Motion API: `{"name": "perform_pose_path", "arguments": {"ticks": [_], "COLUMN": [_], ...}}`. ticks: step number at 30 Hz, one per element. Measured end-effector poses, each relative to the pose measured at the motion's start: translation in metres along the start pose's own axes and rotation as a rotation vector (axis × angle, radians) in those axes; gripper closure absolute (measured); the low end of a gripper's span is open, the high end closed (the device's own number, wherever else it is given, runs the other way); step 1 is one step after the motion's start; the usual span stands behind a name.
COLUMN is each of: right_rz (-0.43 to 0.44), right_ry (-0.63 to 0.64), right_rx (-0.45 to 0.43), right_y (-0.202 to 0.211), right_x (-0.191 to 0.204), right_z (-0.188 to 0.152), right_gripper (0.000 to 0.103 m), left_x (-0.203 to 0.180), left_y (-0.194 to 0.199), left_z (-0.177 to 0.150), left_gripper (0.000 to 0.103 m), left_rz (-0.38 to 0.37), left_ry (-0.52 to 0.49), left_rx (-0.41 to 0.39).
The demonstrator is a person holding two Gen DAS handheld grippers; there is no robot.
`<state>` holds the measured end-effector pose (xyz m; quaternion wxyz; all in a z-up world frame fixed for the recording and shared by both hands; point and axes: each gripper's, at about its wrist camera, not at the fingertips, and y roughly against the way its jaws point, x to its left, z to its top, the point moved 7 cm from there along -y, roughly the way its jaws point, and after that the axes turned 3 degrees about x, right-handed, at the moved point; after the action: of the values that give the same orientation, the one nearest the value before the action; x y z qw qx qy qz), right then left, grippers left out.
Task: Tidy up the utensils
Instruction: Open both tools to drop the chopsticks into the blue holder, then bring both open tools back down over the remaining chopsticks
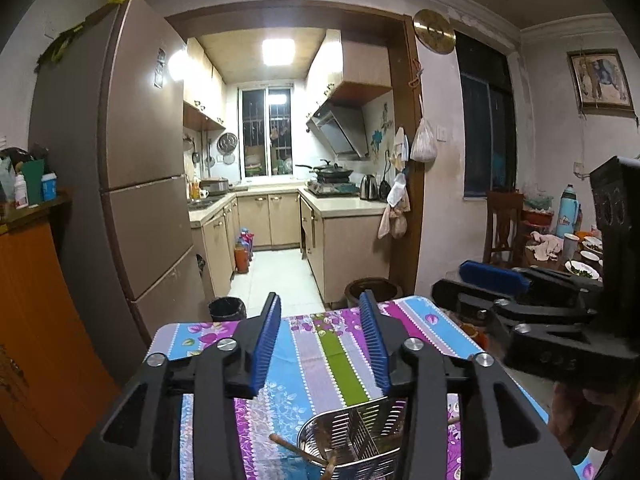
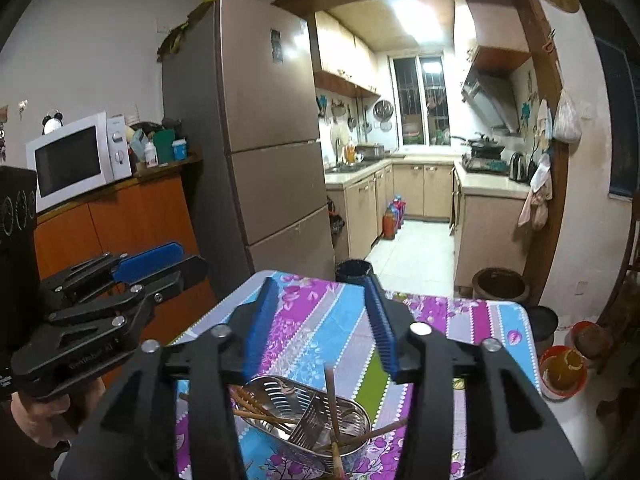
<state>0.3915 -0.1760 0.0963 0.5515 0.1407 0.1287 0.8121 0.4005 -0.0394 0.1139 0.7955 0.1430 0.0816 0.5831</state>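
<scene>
Floral tablecloth [image 2: 320, 312], one metal utensil caddy [image 2: 308, 412], two open grippers [image 1: 320, 344] [image 2: 318, 328]

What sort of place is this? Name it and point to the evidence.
A lived-in home, probably a dining area opening onto a small kitchen: a tall fridge, a microwave on a cabinet, and a metal utensil caddy holding chopsticks on a floral tablecloth.

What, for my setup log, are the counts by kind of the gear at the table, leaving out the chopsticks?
Hand-held gripper: 2, left and right, both open
Metal utensil holder: 1
Table with floral cloth: 1
Total: 4
</scene>
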Motion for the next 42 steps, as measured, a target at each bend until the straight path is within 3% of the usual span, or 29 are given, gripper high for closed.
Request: {"name": "perform_pose_path", "arguments": {"ticks": [4,6,10,12,16,22,23,27,29,34,42], "right_rz": [0.011,0.015,0.014,0.018,0.006,-0.050,-0.061,-0.092,-0.090,-0.085,-0.145], "right_ry": [0.006,0.015,0.049,0.064,0.086,0.067,0.055,0.011,0.003,-0.007,-0.005], "right_rx": [-0.043,-0.070,-0.118,-0.140,-0.150,-0.122,-0.108,-0.002,0.040,0.126,0.164], "right_y": [0.043,0.074,0.134,0.164,0.206,0.225,0.224,0.202,0.191,0.167,0.150], "right_x": [0.007,0.012,0.023,0.031,0.046,0.060,0.061,0.066,0.070,0.081,0.072], "right_z": [0.002,-0.001,-0.022,-0.041,-0.094,-0.192,-0.210,-0.286,-0.313,-0.367,-0.389], "right_gripper": [0.044,0.037,0.027,0.019,0.018,0.018,0.022,0.059,0.071,0.082,0.088], "left_x": [0.001,0.001,0.004,0.005,0.011,0.010,0.009,-0.006,-0.012,-0.028,-0.036], "left_y": [0.032,0.056,0.105,0.131,0.168,0.192,0.191,0.183,0.180,0.176,0.159], "left_z": [0.001,-0.003,-0.025,-0.047,-0.105,-0.203,-0.216,-0.283,-0.314,-0.355,-0.375], "left_gripper": [0.051,0.042,0.032,0.026,0.024,0.024,0.024,0.024,0.029,0.038,0.044], "left_rz": [0.002,0.012,0.023,0.023,0.023,0.030,0.023,0.007,-0.022,-0.060,-0.052], "left_ry": [-0.004,-0.023,-0.043,-0.047,-0.030,0.020,0.035,0.017,0.019,0.006,0.000], "left_rx": [-0.034,-0.064,-0.099,-0.105,-0.081,0.009,0.027,0.118,0.175,0.226,0.247]}}
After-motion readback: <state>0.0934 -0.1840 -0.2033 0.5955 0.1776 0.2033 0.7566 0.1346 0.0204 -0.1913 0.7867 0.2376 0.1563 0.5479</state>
